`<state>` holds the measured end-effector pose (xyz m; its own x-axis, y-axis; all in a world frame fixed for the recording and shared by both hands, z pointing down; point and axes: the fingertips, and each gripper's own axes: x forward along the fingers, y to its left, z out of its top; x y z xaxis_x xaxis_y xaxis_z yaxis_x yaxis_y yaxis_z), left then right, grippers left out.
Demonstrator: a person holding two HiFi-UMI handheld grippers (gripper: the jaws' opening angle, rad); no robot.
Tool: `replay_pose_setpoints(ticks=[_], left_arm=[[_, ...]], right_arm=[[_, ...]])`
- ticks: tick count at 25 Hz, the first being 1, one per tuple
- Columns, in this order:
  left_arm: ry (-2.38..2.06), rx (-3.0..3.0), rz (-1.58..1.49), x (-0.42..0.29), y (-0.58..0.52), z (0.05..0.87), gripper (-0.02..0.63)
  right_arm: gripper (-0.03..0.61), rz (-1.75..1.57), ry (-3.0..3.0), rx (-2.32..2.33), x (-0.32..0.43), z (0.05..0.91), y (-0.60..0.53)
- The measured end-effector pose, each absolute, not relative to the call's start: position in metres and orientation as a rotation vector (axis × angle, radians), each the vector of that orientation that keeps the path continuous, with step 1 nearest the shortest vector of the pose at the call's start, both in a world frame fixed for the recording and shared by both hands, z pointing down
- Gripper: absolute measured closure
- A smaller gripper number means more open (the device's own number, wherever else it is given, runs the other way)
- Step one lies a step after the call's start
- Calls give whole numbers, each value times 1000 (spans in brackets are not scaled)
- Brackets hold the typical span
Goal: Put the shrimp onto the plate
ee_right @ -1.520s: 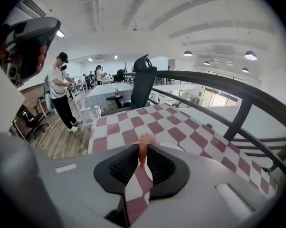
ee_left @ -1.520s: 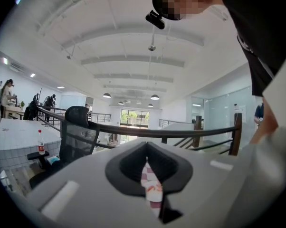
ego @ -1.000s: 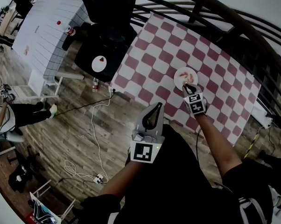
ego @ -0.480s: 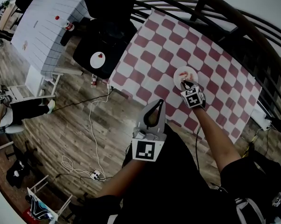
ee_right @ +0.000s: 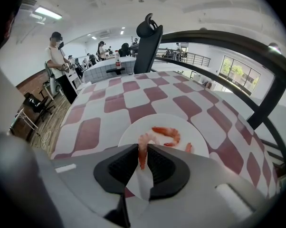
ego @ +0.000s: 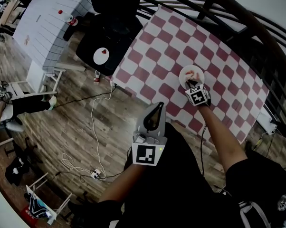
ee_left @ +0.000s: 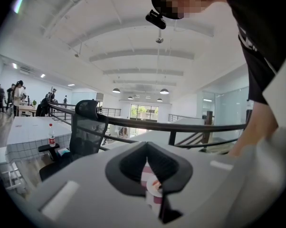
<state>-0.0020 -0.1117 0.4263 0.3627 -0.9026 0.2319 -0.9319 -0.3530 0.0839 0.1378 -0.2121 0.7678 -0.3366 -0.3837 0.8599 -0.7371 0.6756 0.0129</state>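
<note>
The left tool (ego: 160,107) is held close in front of the body on a bent left forearm (ego: 126,180). It points forward, and its jaws are together with nothing between them. The bare right arm (ego: 220,137) reaches out almost straight. At its end the right tool (ego: 192,85) tilts downward, its jaws pinched on a shrimp (ee_right: 142,152).

You have nothing readable here: no words, brands or numbers. Your left tool (ego: 157,107) and right tool (ego: 193,84) carry only square marker patterns.
</note>
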Motion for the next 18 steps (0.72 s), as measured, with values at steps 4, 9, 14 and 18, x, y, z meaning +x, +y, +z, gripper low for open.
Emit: replay_pose_setpoints(ticks=[4, 9, 14, 18], left_arm=[[-1664, 2419, 236, -7, -107, 426, 604], [-1663, 2380, 247, -11, -98, 440, 604], [-1652, 2382, 244, -8, -93, 444, 604], [-1627, 2398, 236, -4, -92, 440, 604]], right_arm=[[517, 475, -1957, 872, 140, 771, -213], [505, 499, -1965, 882, 142, 776, -212], [499, 538, -1986, 959, 140, 758, -210], [499, 560, -2028, 1022, 140, 732, -211]])
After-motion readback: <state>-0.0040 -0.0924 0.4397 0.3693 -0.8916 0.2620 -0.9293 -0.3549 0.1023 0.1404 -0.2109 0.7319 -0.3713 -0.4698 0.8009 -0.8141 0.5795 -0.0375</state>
